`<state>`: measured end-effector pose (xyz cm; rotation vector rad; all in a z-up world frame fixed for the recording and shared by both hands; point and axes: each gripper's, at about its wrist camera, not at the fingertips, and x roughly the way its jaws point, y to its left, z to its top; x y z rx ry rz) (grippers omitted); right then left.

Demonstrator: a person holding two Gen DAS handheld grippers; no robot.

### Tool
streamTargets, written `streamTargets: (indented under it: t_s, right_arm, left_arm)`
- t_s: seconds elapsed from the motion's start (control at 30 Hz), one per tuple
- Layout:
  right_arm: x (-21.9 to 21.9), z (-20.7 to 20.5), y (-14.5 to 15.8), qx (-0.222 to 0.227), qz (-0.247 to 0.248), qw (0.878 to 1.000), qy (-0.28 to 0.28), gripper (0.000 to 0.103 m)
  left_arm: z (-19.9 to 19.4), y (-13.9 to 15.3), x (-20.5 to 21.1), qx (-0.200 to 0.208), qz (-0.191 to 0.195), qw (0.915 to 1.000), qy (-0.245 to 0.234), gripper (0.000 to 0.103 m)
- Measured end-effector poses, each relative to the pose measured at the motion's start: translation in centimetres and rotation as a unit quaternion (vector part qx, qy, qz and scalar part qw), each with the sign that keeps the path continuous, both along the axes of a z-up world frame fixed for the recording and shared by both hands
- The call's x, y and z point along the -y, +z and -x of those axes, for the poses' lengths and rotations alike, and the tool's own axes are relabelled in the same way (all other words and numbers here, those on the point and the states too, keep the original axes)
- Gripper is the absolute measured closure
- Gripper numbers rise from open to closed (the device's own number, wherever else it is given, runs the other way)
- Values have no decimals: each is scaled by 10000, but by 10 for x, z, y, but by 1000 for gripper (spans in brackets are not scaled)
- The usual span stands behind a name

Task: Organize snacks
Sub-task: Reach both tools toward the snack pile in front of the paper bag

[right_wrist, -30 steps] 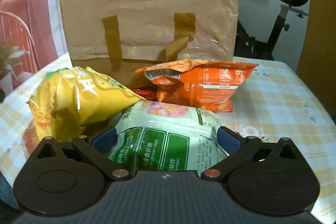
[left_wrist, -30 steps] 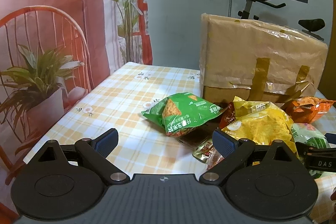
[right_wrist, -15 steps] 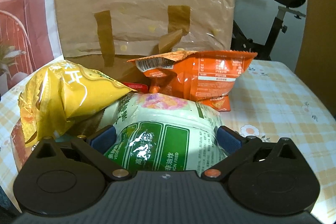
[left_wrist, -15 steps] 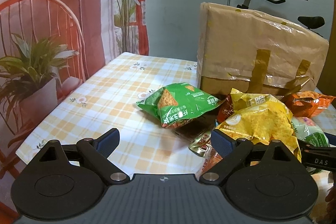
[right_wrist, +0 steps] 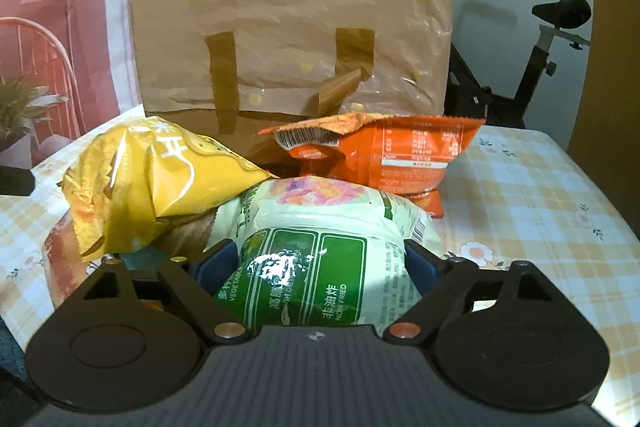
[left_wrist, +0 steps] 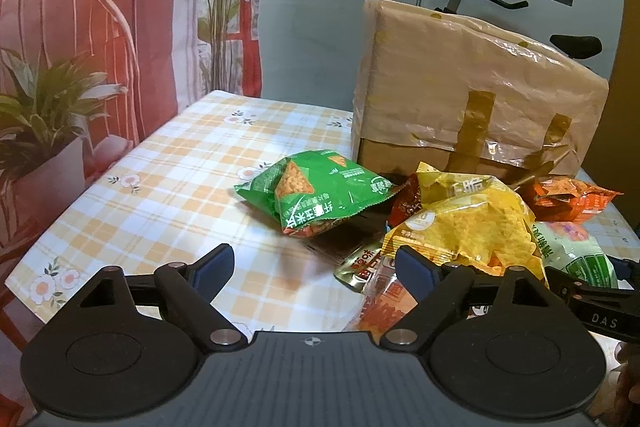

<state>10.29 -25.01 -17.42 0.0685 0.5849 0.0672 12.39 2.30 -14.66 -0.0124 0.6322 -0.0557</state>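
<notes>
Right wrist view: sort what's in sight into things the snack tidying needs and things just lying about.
Part of the job:
- pale green snack bag, between the right gripper fingers
- yellow chip bag
- orange snack bag
- green corn-chip bag
- brown paper bag, probably where they go

Just lying about:
- exercise bike
- checked tablecloth
- potted plant

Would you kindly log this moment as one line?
left gripper: open, empty | right gripper: shut on pale green bag | yellow bag, orange bag beside | brown bag behind
</notes>
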Motion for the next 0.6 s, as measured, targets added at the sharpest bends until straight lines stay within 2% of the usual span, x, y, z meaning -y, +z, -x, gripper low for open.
streamTargets:
  t_s: [0.13,0.17,0.27,0.47,0.6]
  right_arm:
    - [4,3,1,34,-97,9999,6,17]
    - [4,3,2,39,-121,9999,6,17]
    - [7,4,2,66,-211,9998,-11,18]
    - [9,4,0,98,-273,9996,-14,18]
    - [10,5,0,107,-304,9995,-8,18]
  left_arm:
    - [-12,1,-9,-63,105,9998,162,20]
    - [-17,1,-12,-88,175,9996,210,24]
    - [-19,1,-16,-197,415,9988,176,27]
    - [-7,-16,14,-488,483,9944,-809,26]
    - [-9,-27,33,-712,263,9893,-1247,26]
